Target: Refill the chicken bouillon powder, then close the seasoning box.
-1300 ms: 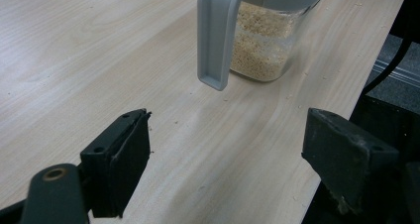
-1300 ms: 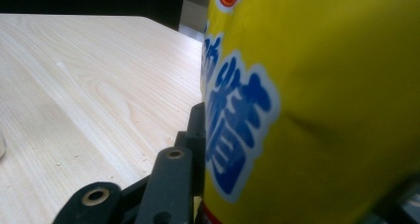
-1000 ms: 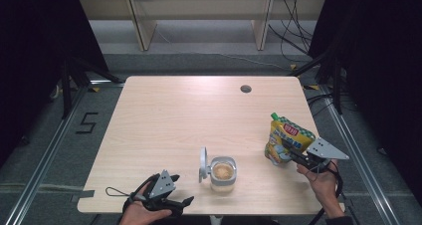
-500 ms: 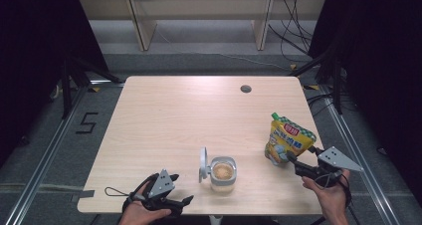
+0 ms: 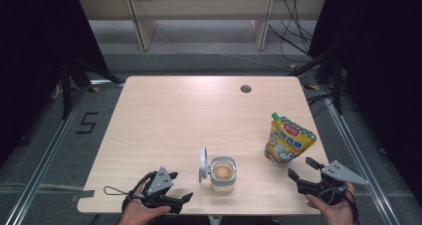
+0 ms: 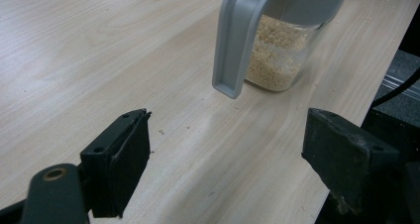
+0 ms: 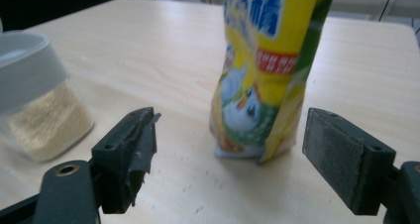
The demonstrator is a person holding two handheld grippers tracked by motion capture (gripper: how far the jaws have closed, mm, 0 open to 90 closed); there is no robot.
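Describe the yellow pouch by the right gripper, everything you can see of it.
The yellow pouch is a glossy plastic stand-up bag with a green crimped top, blue lettering, a red band and a cartoon bird on its front. It stands upright on its base, leaning a little, near the table's right edge. Its top looks open, though that is hard to tell. Nothing touches it: the right gripper sits just short of it, jaws open and empty.

Even overhead light falls on the pale desk [image 5: 189, 115] in the high view, while the surroundings sink into near black. Shadows are soft and short. Both gripper views are slightly soft, and the yellow pouch [image 7: 262, 70] looks blurred up close.
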